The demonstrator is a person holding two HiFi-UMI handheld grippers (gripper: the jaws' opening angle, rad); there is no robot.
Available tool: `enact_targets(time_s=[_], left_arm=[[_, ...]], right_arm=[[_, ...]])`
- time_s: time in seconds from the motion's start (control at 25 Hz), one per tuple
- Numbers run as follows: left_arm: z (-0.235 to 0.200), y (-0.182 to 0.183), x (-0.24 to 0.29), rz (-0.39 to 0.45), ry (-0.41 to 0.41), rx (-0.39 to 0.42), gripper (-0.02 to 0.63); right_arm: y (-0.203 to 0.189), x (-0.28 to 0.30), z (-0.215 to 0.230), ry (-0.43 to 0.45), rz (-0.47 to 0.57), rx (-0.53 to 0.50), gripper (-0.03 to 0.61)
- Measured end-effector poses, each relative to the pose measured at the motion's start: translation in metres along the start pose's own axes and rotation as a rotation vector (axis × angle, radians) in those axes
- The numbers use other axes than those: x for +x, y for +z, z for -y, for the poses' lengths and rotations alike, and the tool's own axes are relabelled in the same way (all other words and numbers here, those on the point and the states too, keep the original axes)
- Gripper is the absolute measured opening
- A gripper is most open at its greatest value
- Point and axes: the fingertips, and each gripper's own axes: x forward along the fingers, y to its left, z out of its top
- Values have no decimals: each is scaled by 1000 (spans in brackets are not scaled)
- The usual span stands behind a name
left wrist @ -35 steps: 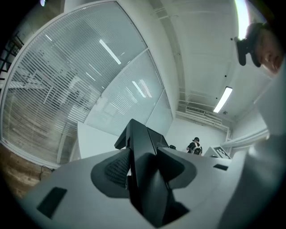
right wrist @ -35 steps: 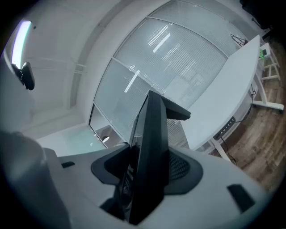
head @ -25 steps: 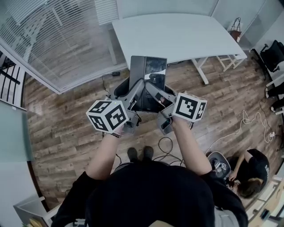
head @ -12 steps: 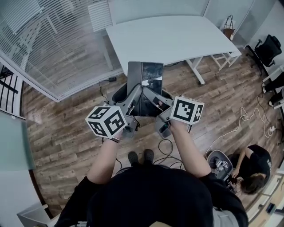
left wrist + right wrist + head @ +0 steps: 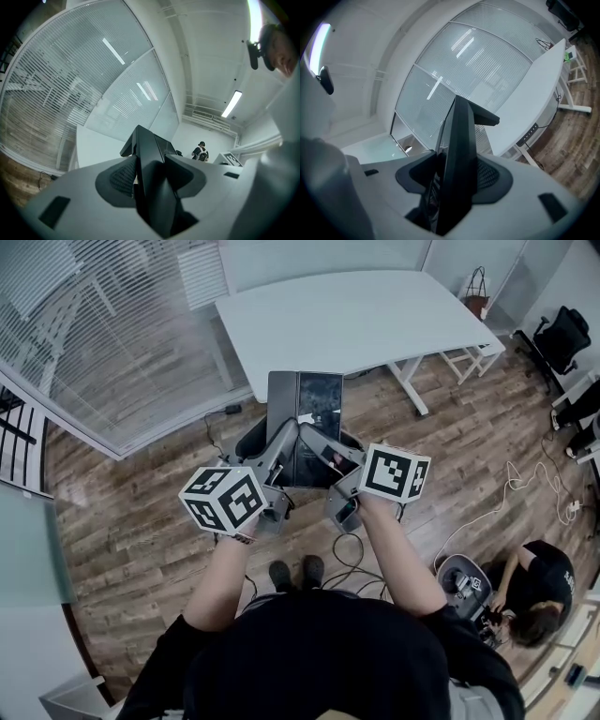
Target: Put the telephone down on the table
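I hold a flat black telephone (image 5: pixel 307 423) with a glossy screen in the air between both grippers, just in front of the white table (image 5: pixel 356 320). From the left, my left gripper (image 5: pixel 286 442) is shut on the phone's edge. The right gripper (image 5: pixel 323 442) clamps the opposite edge. In the left gripper view the telephone (image 5: pixel 152 173) stands edge-on between the pads of the left gripper (image 5: pixel 150 185), with the table (image 5: pixel 96 150) beyond. The right gripper view has the telephone (image 5: pixel 459 150) edge-on in the right gripper (image 5: pixel 457 178), and the table (image 5: pixel 534 89) to the right.
A black chair (image 5: pixel 251 437) stands on the wooden floor under the phone. A glass wall with blinds (image 5: pixel 94 334) runs along the left. Cables (image 5: pixel 525 498) lie at the right, near a person sitting on the floor (image 5: pixel 530 601). An office chair (image 5: pixel 562 338) is far right.
Both grippers keep the same hold on the telephone. Only the head view has shifted a little; the table sits slightly further left in the picture.
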Motion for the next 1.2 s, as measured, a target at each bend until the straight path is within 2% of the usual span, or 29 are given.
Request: enact_targets(time_s=[0.76, 1.2], left_arm=[[12, -8, 25, 7, 29, 4, 187], [-10, -7, 52, 0, 24, -5, 187]], right_arm=[[17, -13, 20, 20, -22, 16, 213], [32, 7, 43, 11, -20, 23, 213]])
